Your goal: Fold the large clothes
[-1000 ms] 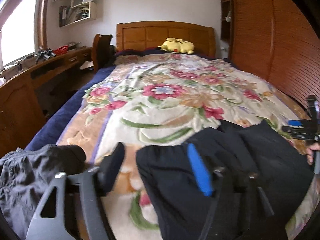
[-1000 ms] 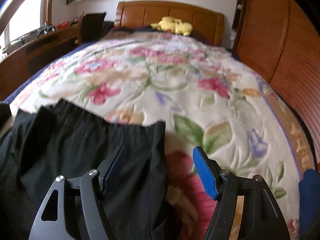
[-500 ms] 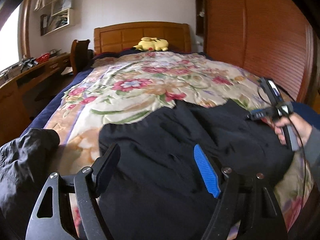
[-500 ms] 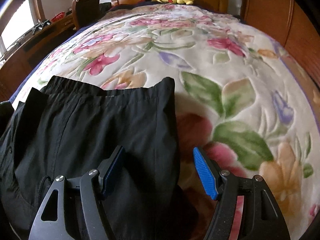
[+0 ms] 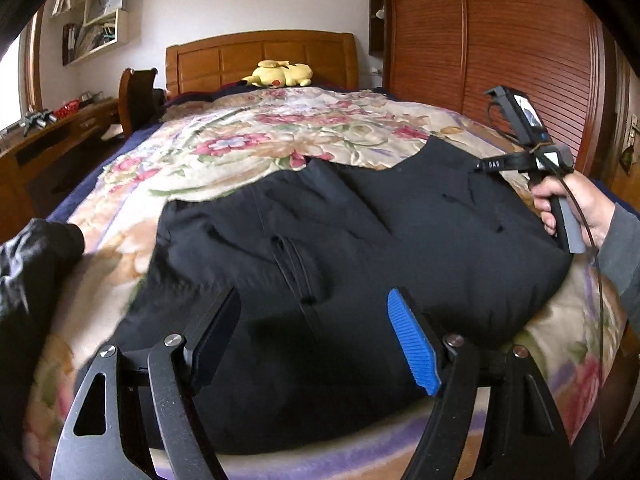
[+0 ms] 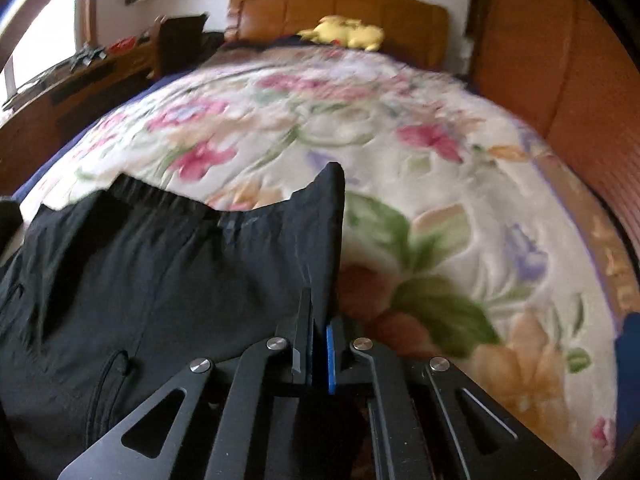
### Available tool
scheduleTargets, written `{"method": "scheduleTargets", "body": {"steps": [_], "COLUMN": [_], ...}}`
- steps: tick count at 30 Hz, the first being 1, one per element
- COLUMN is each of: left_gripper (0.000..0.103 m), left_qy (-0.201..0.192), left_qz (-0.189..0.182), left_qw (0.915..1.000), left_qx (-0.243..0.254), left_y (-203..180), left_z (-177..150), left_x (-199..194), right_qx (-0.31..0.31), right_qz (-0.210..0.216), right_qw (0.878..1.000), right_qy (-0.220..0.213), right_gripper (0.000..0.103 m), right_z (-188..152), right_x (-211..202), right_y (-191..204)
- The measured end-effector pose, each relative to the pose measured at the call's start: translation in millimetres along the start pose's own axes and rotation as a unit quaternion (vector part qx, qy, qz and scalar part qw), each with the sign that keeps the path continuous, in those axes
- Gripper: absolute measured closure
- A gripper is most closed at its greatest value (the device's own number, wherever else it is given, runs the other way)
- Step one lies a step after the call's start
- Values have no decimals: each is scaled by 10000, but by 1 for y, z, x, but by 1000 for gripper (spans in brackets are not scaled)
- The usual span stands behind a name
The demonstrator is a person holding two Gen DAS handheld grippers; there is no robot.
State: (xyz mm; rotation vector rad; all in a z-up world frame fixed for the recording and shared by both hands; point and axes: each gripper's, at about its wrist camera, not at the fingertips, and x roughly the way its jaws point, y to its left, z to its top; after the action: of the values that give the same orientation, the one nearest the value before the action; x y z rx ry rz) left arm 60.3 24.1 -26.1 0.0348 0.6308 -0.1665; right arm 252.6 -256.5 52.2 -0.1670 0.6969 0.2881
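Now the grasping step is half done: the right gripper (image 6: 319, 344) has just closed its jaws on the right edge of the black trousers (image 5: 340, 240), which lie spread across the flowered bed (image 5: 280, 136). The left gripper (image 5: 316, 336) hovers over the cloth near its front edge, jaws apart and holding nothing. Next, I think, it must come down and pinch its own edge – then both can lift and fold. Both grippers point downward, and the person's right hand (image 5: 568, 208) grips its handle at the side.

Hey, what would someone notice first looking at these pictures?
The black trousers spread across the near end of the floral blanket. The right tool is shut on their right edge, and the left tool hangs open above them. A yellow plush toy lies by the headboard.
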Motion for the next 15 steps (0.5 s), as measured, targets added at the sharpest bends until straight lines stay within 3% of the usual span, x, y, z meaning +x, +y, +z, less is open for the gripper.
{"method": "scheduleTargets", "body": {"steps": [3, 6, 8, 10, 15], "left_gripper": [26, 26, 26, 26, 26], "left_qy": [63, 107, 119, 139, 224], "left_qz": [6, -36, -56, -68, -43], "left_qw": [10000, 9999, 9999, 9999, 9997], "left_qx": [50, 40, 32, 30, 93], "left_y": [0, 0, 1, 1, -1], "left_z": [-3, -6, -8, -10, -12], "left_x": [3, 5, 5, 6, 12], "right_qx": [-79, -112, -125, -135, -528], "right_qz": [-167, -513, -574, -365, -317], "right_qw": [9998, 9985, 9979, 9987, 9969], "right_qy": [9, -127, -279, -318, -480], "right_gripper": [98, 72, 46, 41, 39], "right_z": [-4, -6, -11, -21, -55], "right_x": [-3, -12, -22, -30, -60], "right_y": [3, 5, 9, 16, 44]}}
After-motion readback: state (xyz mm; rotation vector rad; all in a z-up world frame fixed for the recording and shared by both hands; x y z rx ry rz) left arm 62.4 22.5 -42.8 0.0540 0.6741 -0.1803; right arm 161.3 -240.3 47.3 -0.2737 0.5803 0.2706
